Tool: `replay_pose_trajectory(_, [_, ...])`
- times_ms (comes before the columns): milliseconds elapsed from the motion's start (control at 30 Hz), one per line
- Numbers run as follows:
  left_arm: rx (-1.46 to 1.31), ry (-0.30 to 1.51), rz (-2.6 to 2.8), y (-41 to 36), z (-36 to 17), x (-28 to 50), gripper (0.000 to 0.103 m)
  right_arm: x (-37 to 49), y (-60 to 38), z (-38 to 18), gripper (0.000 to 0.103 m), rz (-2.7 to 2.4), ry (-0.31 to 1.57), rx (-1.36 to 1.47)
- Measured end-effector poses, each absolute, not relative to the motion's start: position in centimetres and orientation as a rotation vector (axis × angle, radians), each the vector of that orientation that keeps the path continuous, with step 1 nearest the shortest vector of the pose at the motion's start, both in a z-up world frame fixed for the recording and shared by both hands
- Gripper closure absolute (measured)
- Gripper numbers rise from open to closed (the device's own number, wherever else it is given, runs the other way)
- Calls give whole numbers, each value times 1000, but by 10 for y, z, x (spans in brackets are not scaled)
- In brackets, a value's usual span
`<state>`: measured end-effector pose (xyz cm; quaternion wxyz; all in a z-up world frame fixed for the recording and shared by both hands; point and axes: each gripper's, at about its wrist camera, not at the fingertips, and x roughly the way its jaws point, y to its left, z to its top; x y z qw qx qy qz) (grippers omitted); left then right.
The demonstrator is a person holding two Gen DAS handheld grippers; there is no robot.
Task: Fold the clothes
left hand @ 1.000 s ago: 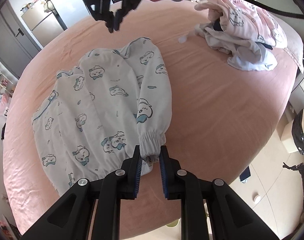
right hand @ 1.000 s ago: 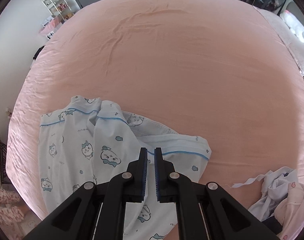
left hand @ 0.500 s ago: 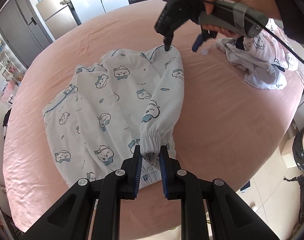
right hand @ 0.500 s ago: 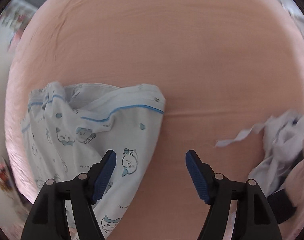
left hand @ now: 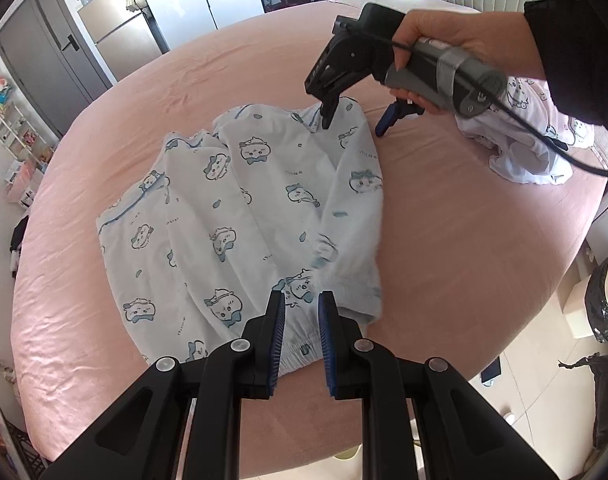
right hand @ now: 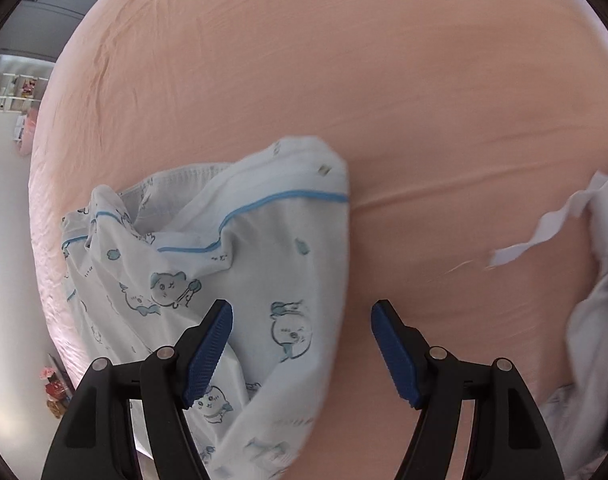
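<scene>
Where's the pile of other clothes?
In the left wrist view, the clothes pile sits on the pink bed's far right, behind the right tool.

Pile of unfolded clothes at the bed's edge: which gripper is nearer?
Right. The right gripper hovers open over the pajama's far end, beside the pile. The left gripper sits at the near cuff, farther away.

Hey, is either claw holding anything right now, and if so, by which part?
Neither. The left claw has opened around the pajama top's elastic cuff, not pinching it. The right claw is wide open above the top's far corner.
</scene>
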<state>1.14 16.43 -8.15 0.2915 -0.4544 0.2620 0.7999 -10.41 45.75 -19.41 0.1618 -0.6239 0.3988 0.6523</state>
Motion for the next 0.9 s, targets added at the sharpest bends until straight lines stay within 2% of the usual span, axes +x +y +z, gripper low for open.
replay_pose_trajectory(133, [-1215, 704, 2127, 162, -81, 13, 88, -106, 450, -194, 33, 1916, 1041, -1761])
replay_pose_trajectory(200, [-1221, 697, 2115, 162, -83, 13, 88, -108, 448, -192, 43, 1940, 995, -1770])
replay_pose_trajectory(233, [-1229, 687, 2106, 162, -84, 13, 88, -109, 448, -191, 56, 1956, 970, -1773])
replay_pose_trajectory(267, [-1243, 677, 2090, 163, -86, 13, 88, -109, 447, -190, 63, 1972, 953, -1769])
replay_pose_trajectory(400, [-1279, 683, 2039, 173, -96, 17, 87, -111, 446, -188, 74, 2006, 908, -1785])
replay_pose_trajectory(467, [-1289, 704, 2024, 180, -102, 20, 87, -113, 444, -186, 86, 2033, 867, -1779])
replay_pose_trajectory(533, [-1286, 727, 2010, 188, -108, 25, 86, -114, 442, -184, 93, 2056, 823, -1776])
replay_pose_trajectory(633, [-1271, 740, 1982, 200, -115, 33, 76, -117, 440, -179, 94, 2089, 788, -1774])
replay_pose_trajectory(700, [-1250, 772, 1983, 209, -120, 39, 56, -119, 440, -176, 94, 2108, 778, -1769])
replay_pose_trajectory(733, [-1234, 793, 1989, 213, -123, 42, 50, -119, 440, -175, 94, 2110, 775, -1770])
replay_pose_trajectory(767, [-1214, 814, 1996, 217, -125, 46, 47, -119, 440, -174, 94, 2114, 773, -1770])
replay_pose_trajectory(900, [-1202, 852, 1965, 230, -135, 53, 47, -120, 437, -171, 94, 2127, 763, -1774])
